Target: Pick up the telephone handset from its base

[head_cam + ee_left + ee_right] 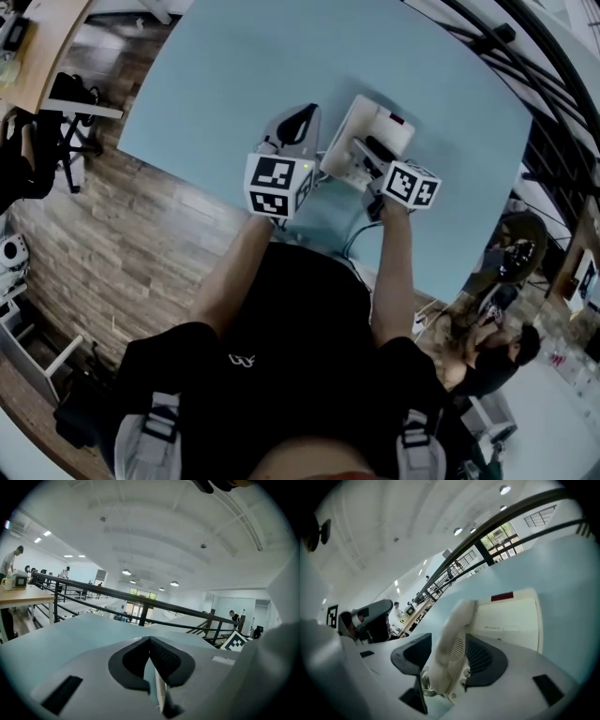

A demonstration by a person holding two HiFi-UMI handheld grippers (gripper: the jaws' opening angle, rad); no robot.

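The white telephone base [382, 125] stands on the light blue table [234, 66], with a red label at its far end. In the right gripper view the white handset [457, 625] lies along the left side of the base [511, 620]. My right gripper [449, 641] is open and straddles the handset's near end, with a narrow gap at the left pad. The coiled cord [424, 681] shows below. From the head view the right gripper [366, 155] covers the handset. My left gripper [302, 112] hovers just left of the base, its pads meeting at the tips [150, 639], with nothing held.
A cable [354, 236] runs from the phone toward the table's near edge. Wooden floor [112, 216] lies to the left, a black railing [553, 141] borders the right side, and a person [497, 361] sits at lower right. A wooden desk [47, 47] stands at upper left.
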